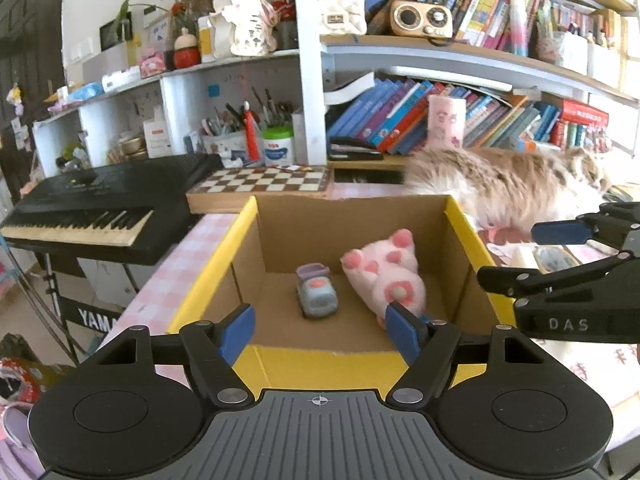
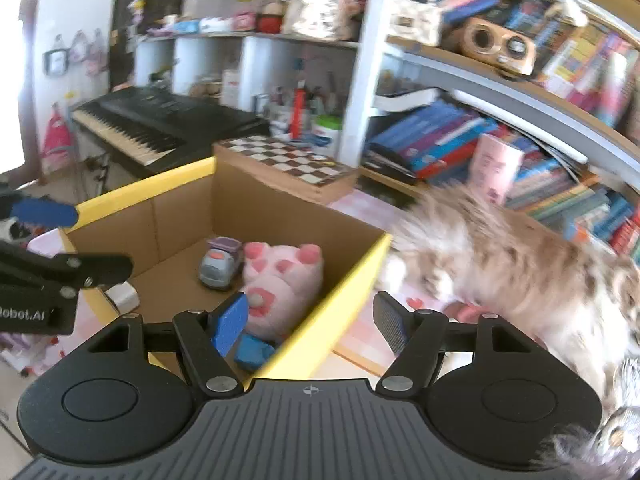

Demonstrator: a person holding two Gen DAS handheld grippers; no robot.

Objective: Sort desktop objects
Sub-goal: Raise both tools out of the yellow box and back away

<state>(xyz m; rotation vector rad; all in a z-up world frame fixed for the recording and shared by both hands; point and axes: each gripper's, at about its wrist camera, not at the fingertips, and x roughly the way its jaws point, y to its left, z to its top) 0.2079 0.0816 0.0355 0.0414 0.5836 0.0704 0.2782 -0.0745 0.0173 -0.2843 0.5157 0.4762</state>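
A cardboard box with a yellow rim stands on the pink chequered table. Inside it lie a pink plush pig and a small grey toy car. The right wrist view also shows a blue block by the near wall. My left gripper hangs open over the box's near edge, with nothing between its fingers. My right gripper is open too, astride the box's right corner and empty. Each gripper also shows in the other's view: right gripper, left gripper.
A fluffy cat stands on the table just right of the box, blurred. Behind the box are a chessboard, a black keyboard at the left and crowded bookshelves.
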